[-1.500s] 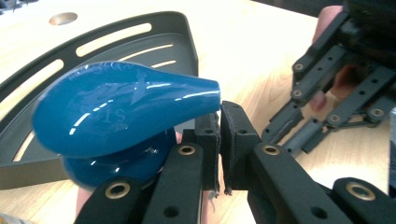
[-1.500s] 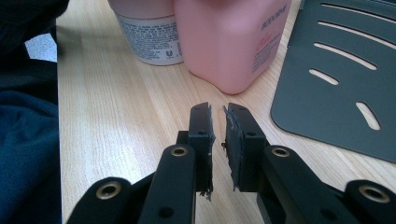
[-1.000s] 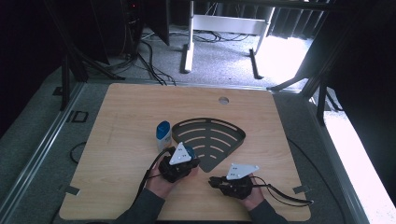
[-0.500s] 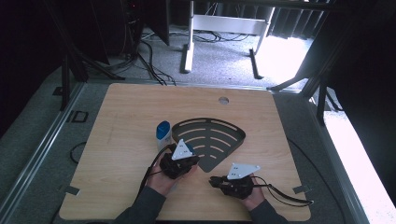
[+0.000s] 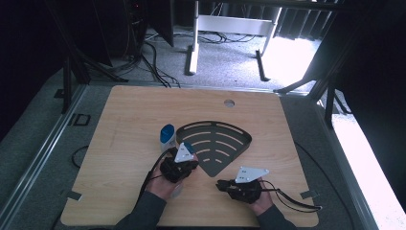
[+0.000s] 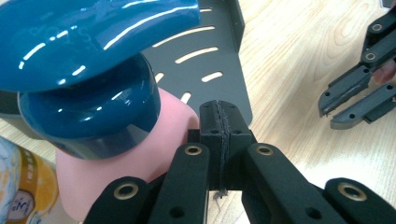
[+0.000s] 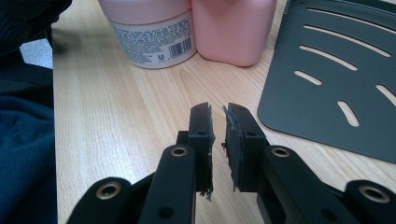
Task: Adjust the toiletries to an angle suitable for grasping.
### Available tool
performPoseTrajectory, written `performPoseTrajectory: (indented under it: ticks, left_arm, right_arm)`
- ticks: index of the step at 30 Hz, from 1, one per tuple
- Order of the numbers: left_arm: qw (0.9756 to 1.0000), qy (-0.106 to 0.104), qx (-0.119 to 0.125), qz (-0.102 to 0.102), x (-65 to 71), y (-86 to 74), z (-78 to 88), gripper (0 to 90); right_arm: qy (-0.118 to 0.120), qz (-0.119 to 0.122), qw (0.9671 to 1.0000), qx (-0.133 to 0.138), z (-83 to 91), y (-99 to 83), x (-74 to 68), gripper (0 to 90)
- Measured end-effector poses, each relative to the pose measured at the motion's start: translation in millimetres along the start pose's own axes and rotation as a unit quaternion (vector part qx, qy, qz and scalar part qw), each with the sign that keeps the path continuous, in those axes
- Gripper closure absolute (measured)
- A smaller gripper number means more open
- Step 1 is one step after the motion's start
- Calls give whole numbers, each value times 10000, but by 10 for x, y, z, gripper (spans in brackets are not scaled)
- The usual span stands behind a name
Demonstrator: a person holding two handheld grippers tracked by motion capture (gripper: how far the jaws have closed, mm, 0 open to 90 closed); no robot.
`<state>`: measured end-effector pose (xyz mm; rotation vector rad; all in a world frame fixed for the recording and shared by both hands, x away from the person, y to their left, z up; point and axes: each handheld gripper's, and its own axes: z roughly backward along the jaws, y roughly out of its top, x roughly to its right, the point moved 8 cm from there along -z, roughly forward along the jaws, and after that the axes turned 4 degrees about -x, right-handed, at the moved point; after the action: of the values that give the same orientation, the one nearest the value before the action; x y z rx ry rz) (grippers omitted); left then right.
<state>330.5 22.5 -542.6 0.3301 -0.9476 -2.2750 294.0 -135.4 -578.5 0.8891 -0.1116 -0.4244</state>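
1. Compared with the earlier high-view frames, we see almost no change: the left gripper (image 5: 184, 152) has crept only slightly, the right gripper (image 5: 224, 183) and both bottles sit as before.
2. In the high view, the left gripper lies just below centre, at the left edge of the black tray (image 5: 218, 139); the right gripper lies lower right of it, on bare table (image 5: 124, 120).
3. In the left gripper view, we see the left gripper (image 6: 219, 116) with its jaws pressed together, pads meeting in one seam, nothing between them.
4. Its tip sits just beside the pink bottle (image 6: 163, 140), whose blue pump (image 6: 93, 60) takes the upper left of that frame; whether jaw and bottle touch we cannot tell.
5. A second bottle (image 6: 18, 186) with an orange label shows at the lower left edge.
6. In the right gripper view, the right gripper (image 7: 218, 126) has its jaws nearly together, a thin gap between the pads, nothing held.
7. There the pink bottle (image 7: 231, 28) stands at top centre, touching the label bottle (image 7: 154, 32); the tray (image 7: 327, 79) fills the right.
8. A dark sleeve (image 7: 23, 140) occupies the left edge.
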Motion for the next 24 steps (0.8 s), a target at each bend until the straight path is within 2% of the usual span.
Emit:
performPoseTrajectory:
  ticks: [12, 14, 18, 24]
  left_arm:
    - [9995, 121, -91, 286, -140, -95, 46, 896]
    - [9997, 73, -41, 246, -153, -118, 82, 881]
    - [9995, 50, 58, 293, -184, -131, 162, 858]
    - [9997, 157, 102, 165, -268, -209, 368, 821]
  right_arm:
    - [-98, -58, 9999, -12, 56, -27, 75, 790]
    - [-203, -84, 9997, -45, 84, -46, 121, 786]
    - [-361, -102, 9992, -105, 128, -81, 195, 773]
    - [-737, -209, 9968, -236, 257, -160, 376, 706]
